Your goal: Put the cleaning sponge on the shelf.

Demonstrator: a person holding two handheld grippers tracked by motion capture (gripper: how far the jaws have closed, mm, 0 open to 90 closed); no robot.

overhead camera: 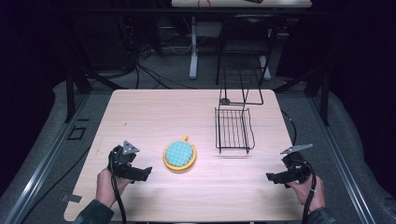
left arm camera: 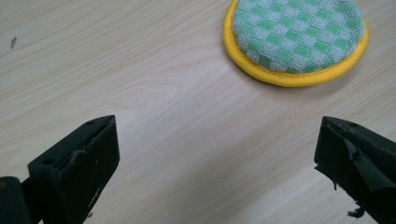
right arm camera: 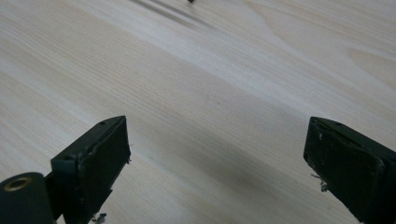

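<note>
Yellow-rimmed and round, one green-and-white checked pot holder (overhead camera: 180,155) is lying flat on the pale wood-grain table (overhead camera: 154,112), toward the near left of its middle, with a small yellow loop pointing away from the person. In the left gripper view the same pad (left arm camera: 297,39) is sitting ahead of the jaws and off to their right, apart from both.

One black wire rack (overhead camera: 234,128) is standing to the right of the pot holder, well apart from it, with a tall wire frame rising at its far side.

Two grippers are hovering low over the near edge. The left gripper (overhead camera: 145,173) is being held in the person's left hand (overhead camera: 106,185), just beside the pad and aimed toward the table's middle; its jaws are standing wide apart over bare wood. The right gripper (overhead camera: 272,178) is being held in the right hand (overhead camera: 314,193) near the right corner, pointing left, its jaws likewise spread wide with nothing between them.
</note>
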